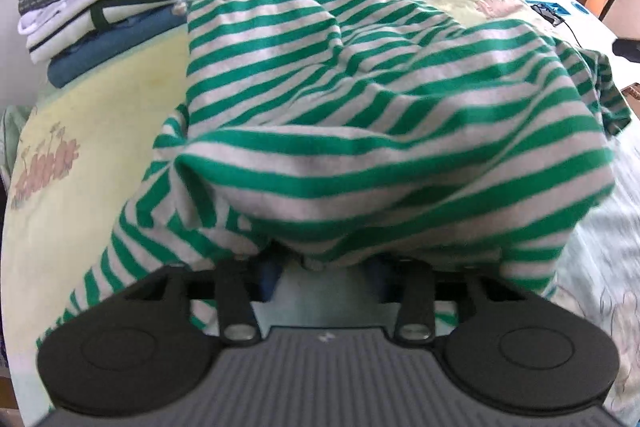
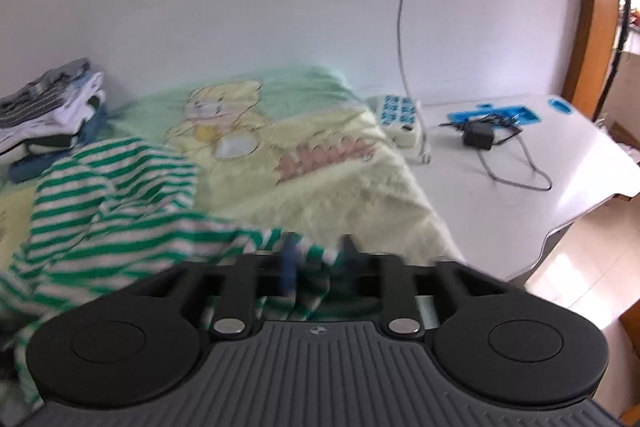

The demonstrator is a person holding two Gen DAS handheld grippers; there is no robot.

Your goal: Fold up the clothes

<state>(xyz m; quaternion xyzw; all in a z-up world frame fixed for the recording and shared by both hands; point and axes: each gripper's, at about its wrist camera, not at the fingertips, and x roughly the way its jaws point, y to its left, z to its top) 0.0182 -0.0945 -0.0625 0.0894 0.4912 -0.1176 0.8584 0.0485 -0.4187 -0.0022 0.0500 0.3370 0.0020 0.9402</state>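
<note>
The striped shirt [image 1: 360, 107], light, limp and slippery-soft, lies bunched on the blanket [image 1: 100, 87] covering the table, draping over the left gripper [image 1: 320, 263] and right gripper [image 2: 316, 259], whose jaw state I cannot tell; hems grip best.

left gripper [image 1: 326, 263] fingertips hidden under striped shirt [image 1: 360, 115]

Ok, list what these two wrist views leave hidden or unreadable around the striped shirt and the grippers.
- Left wrist view: the left gripper fingertips are buried under the striped shirt, so its grip cannot be told.
- Right wrist view: the right gripper fingers are motion-blurred; shirt cloth lies between them, contact unclear.
- Right wrist view: the folded pile is cut off by the left edge.
- Both views: the shirt's collar and sleeves are lost in bunched folds.
</note>
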